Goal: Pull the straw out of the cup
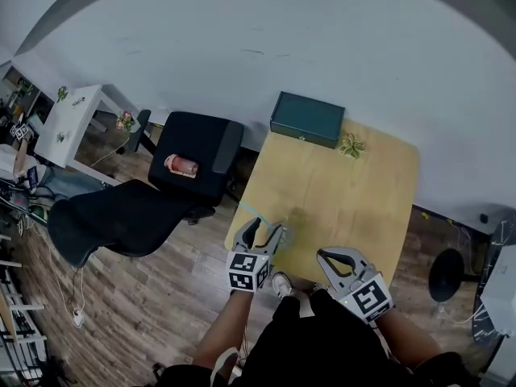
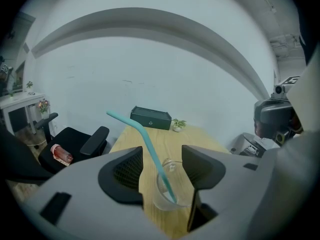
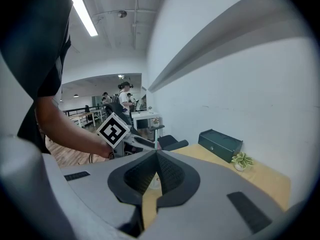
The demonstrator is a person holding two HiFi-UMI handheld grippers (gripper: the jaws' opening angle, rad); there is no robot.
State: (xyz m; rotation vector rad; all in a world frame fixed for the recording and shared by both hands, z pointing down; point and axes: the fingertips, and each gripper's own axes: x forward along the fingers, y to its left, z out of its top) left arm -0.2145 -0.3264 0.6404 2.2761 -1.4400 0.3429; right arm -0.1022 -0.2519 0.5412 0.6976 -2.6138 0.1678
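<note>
A clear plastic cup (image 2: 172, 191) stands near the front left edge of the wooden table (image 1: 355, 200), with a teal bent straw (image 2: 145, 139) leaning out of it to the upper left. My left gripper (image 2: 162, 159) has a jaw on each side of the cup. The right pad is at the cup's wall, and a strip of table shows between the left pad and the cup. In the head view the cup (image 1: 284, 234) sits at the left gripper's (image 1: 266, 230) tips and the straw (image 1: 254, 214) slants left. My right gripper (image 1: 322, 256) hovers to the right, shut and holding nothing.
At the table's far edge are a dark green box (image 1: 307, 119) and a small potted plant (image 1: 351, 145). Left of the table stands a black office chair (image 1: 193, 164) with a pink object (image 1: 181, 166) on its seat. A white desk (image 1: 72, 119) is farther left.
</note>
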